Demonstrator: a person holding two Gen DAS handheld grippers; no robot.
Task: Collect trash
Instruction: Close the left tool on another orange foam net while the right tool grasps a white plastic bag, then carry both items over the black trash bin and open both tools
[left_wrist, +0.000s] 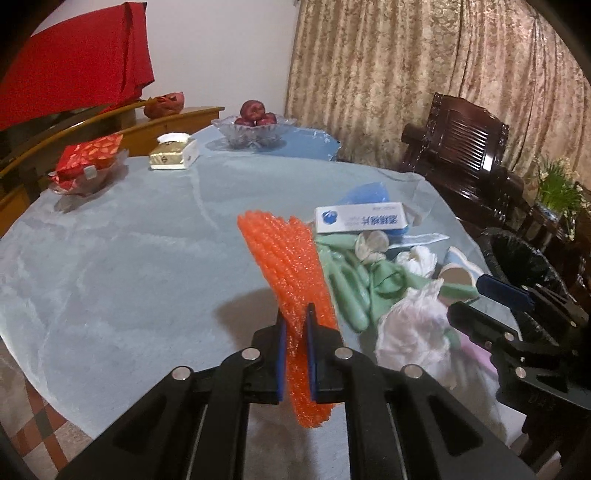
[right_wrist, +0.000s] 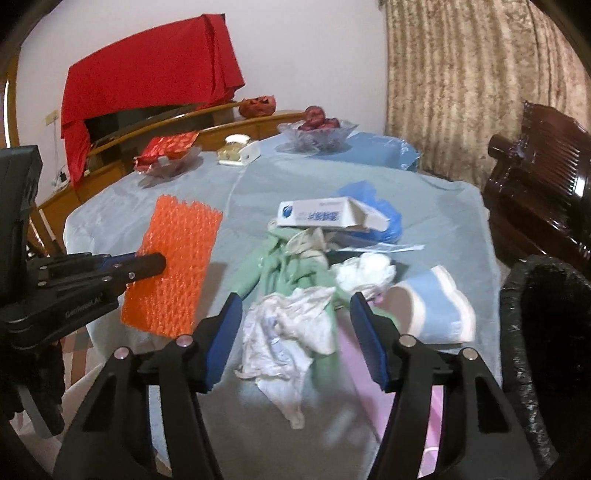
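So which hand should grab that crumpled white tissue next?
The right. Its gripper is open with the tissue lying between its fingers, while the left gripper is already shut on the orange bubble wrap.

wall (right_wrist: 314, 55) white | curtain (left_wrist: 424, 74) beige patterned | chair (left_wrist: 461, 147) dark carved wood

Round table (left_wrist: 110, 266) under pale blue cloth bears trash pile (right_wrist: 295, 266).

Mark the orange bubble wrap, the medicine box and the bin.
orange bubble wrap (right_wrist: 173, 266), right wrist view, middle of the sheet
medicine box (right_wrist: 317, 214), right wrist view, printed side
bin (right_wrist: 517, 317), right wrist view, black liner at the rim
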